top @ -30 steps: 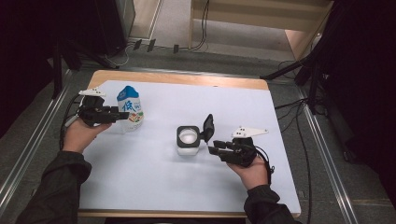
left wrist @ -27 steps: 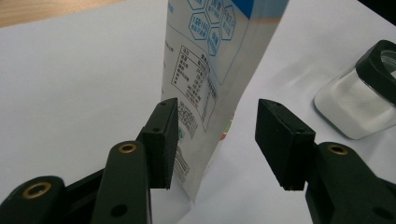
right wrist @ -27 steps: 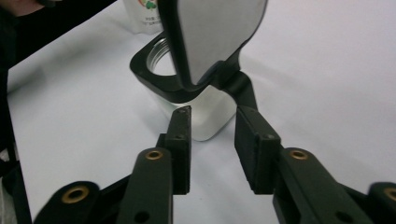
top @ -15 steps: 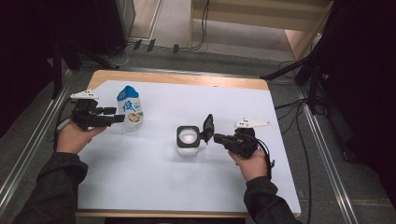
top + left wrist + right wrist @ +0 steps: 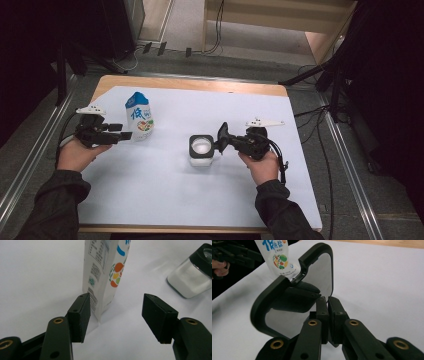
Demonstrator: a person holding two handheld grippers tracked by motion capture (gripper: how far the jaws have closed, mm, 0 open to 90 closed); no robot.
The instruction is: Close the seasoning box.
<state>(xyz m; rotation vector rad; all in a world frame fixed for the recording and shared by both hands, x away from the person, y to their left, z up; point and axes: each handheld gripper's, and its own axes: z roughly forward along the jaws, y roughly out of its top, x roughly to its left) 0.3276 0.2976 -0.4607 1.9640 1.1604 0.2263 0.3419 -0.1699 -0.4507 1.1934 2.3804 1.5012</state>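
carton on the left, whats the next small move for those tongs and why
Probably ease the left tongs forward around the carton and close. Their jaws, which have just been opening, stand apart with the carton's base just beyond them, ungripped. The right tongs are shut on the lid of the jar, holding it raised.

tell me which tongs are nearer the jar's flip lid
Right. The right tongs are shut on the open lid of the jar; the left tongs sit across the table beside the carton.
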